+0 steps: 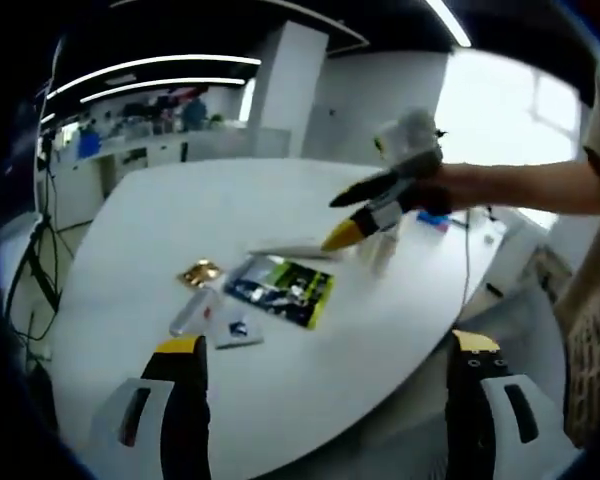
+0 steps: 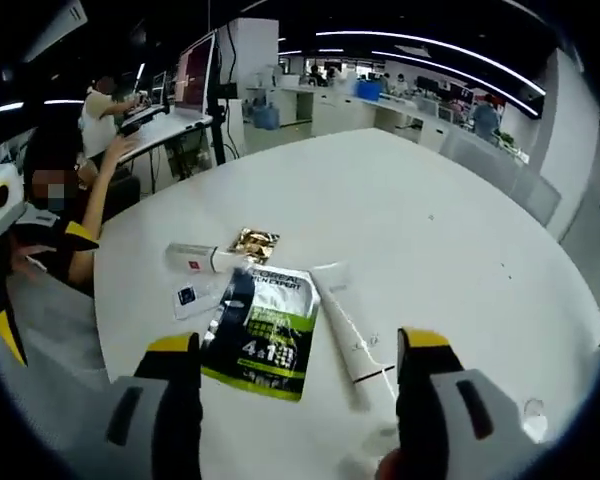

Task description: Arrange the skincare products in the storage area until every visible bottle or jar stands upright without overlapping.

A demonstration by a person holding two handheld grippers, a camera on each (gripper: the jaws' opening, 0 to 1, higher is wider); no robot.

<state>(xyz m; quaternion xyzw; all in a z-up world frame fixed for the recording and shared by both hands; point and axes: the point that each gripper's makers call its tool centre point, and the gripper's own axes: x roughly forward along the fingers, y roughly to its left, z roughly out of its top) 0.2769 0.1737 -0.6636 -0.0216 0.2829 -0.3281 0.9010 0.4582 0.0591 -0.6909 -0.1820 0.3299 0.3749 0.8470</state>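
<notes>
Several skincare items lie flat on the white table (image 1: 310, 190). A green-and-black packet (image 2: 265, 330) is in the middle, with a long white tube (image 2: 345, 335) to its right. A gold sachet (image 2: 253, 243), a short white tube (image 2: 205, 258) and a small white sachet (image 2: 190, 295) lie beside the packet. In the left gripper view I see the same packet (image 1: 280, 288), gold sachet (image 1: 200, 272) and short tube (image 1: 193, 312). My left gripper (image 1: 327, 350) is open, above the near table edge. My right gripper (image 2: 300, 345) hangs open over the packet and the long tube, holding nothing.
The round table (image 2: 430, 220) has free room on its far side. In the left gripper view a hand holds the right gripper (image 1: 338, 218) above the long tube. Desks with monitors (image 2: 195, 70) and a seated person (image 2: 105, 105) are behind.
</notes>
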